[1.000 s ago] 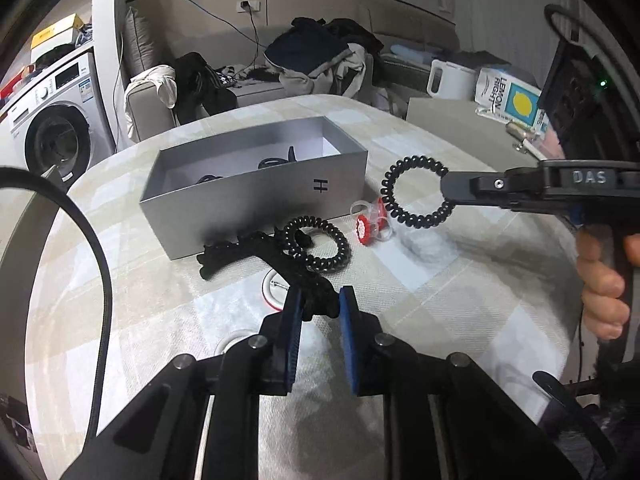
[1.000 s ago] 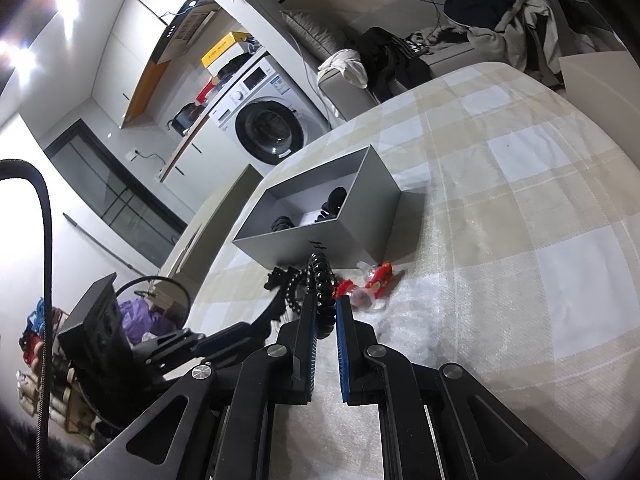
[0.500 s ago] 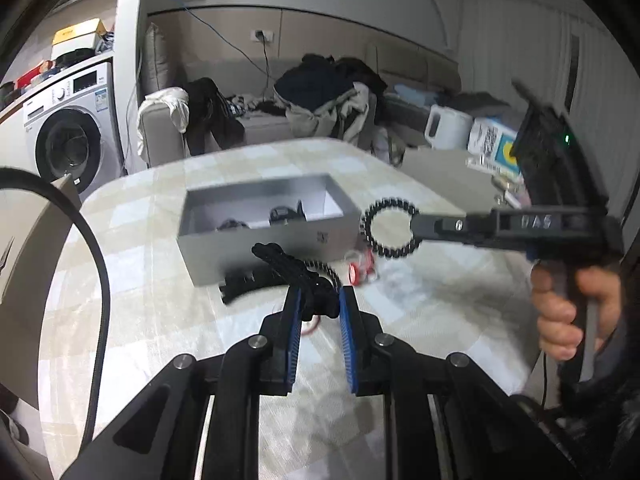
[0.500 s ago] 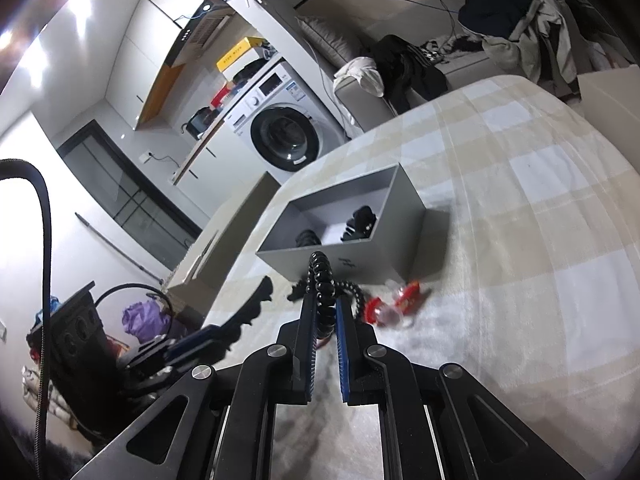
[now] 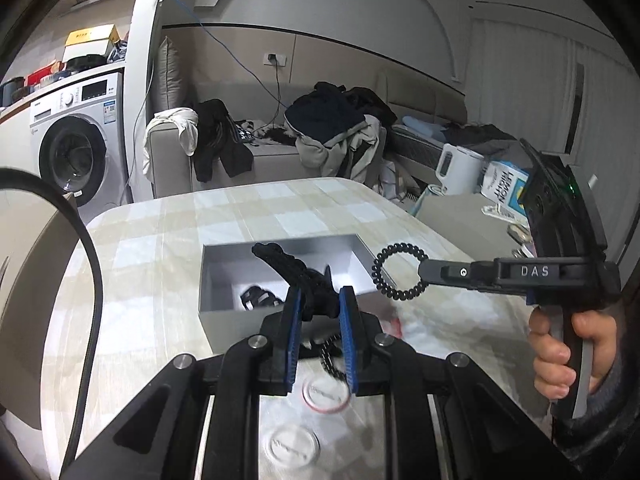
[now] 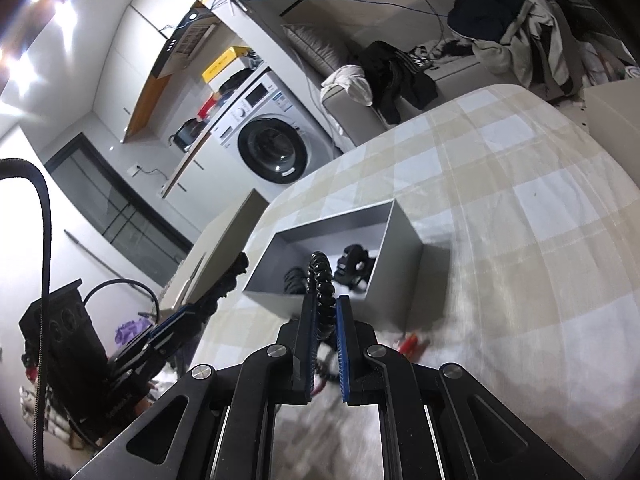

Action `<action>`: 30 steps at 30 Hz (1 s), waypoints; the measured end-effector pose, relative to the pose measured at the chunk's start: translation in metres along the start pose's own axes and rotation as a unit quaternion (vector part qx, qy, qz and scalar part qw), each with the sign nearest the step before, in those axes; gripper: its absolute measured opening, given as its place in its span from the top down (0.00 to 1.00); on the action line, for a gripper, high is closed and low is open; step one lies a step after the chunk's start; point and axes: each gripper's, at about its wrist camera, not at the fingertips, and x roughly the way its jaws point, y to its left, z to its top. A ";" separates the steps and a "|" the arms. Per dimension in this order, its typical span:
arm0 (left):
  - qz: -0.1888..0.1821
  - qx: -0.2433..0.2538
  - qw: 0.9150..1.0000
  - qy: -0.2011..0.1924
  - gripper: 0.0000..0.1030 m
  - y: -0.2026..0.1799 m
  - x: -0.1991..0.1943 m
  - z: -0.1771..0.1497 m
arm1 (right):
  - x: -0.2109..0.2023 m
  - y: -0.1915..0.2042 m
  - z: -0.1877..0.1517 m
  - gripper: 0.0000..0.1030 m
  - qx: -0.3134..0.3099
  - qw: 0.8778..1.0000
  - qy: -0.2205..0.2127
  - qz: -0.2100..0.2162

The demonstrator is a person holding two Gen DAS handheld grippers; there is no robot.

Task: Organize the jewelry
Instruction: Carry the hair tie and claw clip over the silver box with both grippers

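**Above the grey box, both loads ready to drop**

Above the open grey box [image 5: 224,314] on the checked counter [image 5: 160,232], the left gripper [image 5: 318,320] hangs with its jaws clenched on a black fabric hair tie [image 5: 292,270], whose free end pokes out over the box mouth. The right gripper [image 6: 324,340] has its jaws pinched on a black spiral hair coil [image 6: 322,280], which hangs in the air just beside the box's right corner in the left wrist view.

To finish well, I judge each piece should be carried fully inside the walls before letting go, one at a time so the two tools do not crowd the opening. The coil needs a short move inward, as it looks close to the rim.

At least two dark pieces [image 6: 352,264] already lie on the box floor; what they are is hard to tell. Below the jaws, a red item [image 6: 410,342] and another coil on the counter are blurred and half covered.
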 end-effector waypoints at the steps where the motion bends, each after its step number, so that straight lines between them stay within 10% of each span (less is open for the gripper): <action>1: 0.001 -0.005 1.000 -0.002 0.87 0.004 0.004 0.002 | 0.002 0.000 0.002 0.92 0.002 1.000 0.001 0.000; 30: 0.023 -0.014 0.998 0.050 0.87 0.020 0.040 0.004 | 0.073 0.016 0.024 0.92 -0.017 0.997 0.057 -0.049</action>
